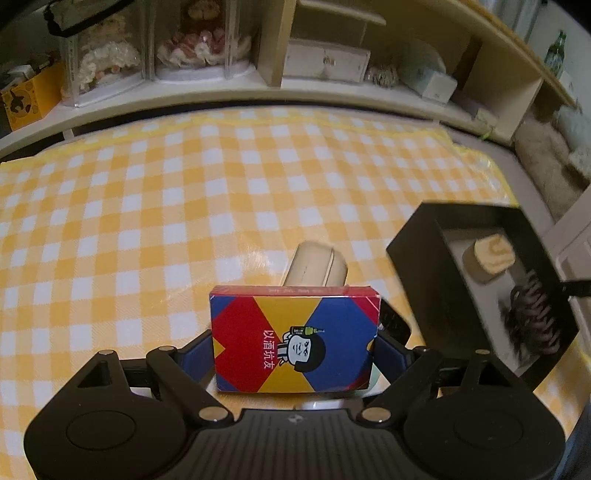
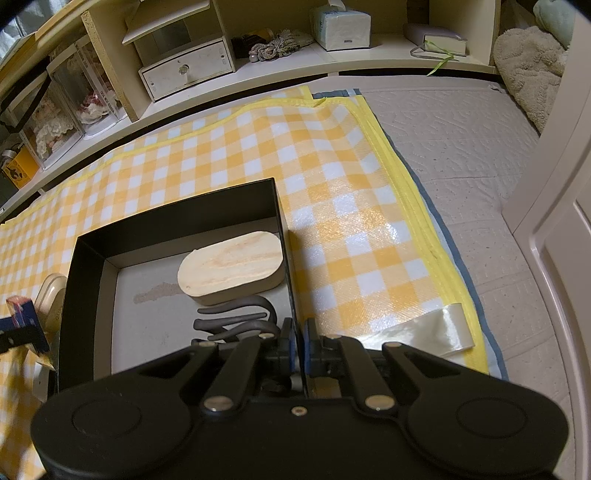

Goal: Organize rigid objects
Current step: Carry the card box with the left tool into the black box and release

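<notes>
A card box (image 1: pixel 295 339) in red, blue and yellow stands between the blue pads of my left gripper (image 1: pixel 293 347), which is shut on its two sides and holds it above the checked cloth. Behind it lies a cream case (image 1: pixel 317 266). To the right is a black box (image 1: pixel 413 254) holding a wooden block (image 1: pixel 489 258) and a dark hair clip (image 1: pixel 532 317). In the right wrist view my right gripper (image 2: pixel 300 328) is shut on the right wall of the black box (image 2: pixel 177 210). The wooden block (image 2: pixel 231 266) and clip (image 2: pixel 240 317) lie inside; the card box (image 2: pixel 22 310) shows at the left edge.
A yellow checked cloth (image 2: pixel 332 177) covers the surface over a white quilted pad (image 2: pixel 461 155). Shelves at the back hold clear display cases (image 1: pixel 107 55), a white drawer unit (image 2: pixel 184 70), a tissue box (image 2: pixel 340 26) and a book (image 2: pixel 443 44). A white door (image 2: pixel 554 229) stands at the right.
</notes>
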Tool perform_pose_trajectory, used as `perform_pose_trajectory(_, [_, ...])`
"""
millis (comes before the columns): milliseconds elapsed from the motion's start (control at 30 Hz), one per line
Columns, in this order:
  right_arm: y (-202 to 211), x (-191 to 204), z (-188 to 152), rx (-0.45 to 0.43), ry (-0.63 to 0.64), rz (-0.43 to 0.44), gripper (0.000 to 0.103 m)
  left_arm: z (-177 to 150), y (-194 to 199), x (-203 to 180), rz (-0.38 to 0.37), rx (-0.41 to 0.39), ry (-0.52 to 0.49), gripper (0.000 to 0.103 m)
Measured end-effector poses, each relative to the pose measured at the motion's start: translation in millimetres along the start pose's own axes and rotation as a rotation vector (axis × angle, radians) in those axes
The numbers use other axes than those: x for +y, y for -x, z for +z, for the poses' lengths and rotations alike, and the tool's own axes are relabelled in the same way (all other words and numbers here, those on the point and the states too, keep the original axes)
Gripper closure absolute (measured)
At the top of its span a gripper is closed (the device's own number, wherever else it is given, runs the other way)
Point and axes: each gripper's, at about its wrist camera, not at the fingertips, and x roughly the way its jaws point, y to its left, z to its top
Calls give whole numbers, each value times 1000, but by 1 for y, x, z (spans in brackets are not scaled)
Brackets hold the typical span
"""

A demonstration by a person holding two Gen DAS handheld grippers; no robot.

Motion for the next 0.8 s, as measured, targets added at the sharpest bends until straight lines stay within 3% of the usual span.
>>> perform_pose_trajectory(167, [0,0,0,1,1,0,98,6,15,-7,-43,-86,15,15])
perform_pose_trajectory(300, [0,0,-1,1,2,0,98,9,28,-27,-85,-137,-63,15])
perform_pose_trajectory(533, [0,1,-1,1,5,-1,98,13,37,-93,-228,-143,-329,15])
perform_pose_trajectory(800, [0,2,-1,1,1,4,98,19,8,-170,-252,7,-745,15])
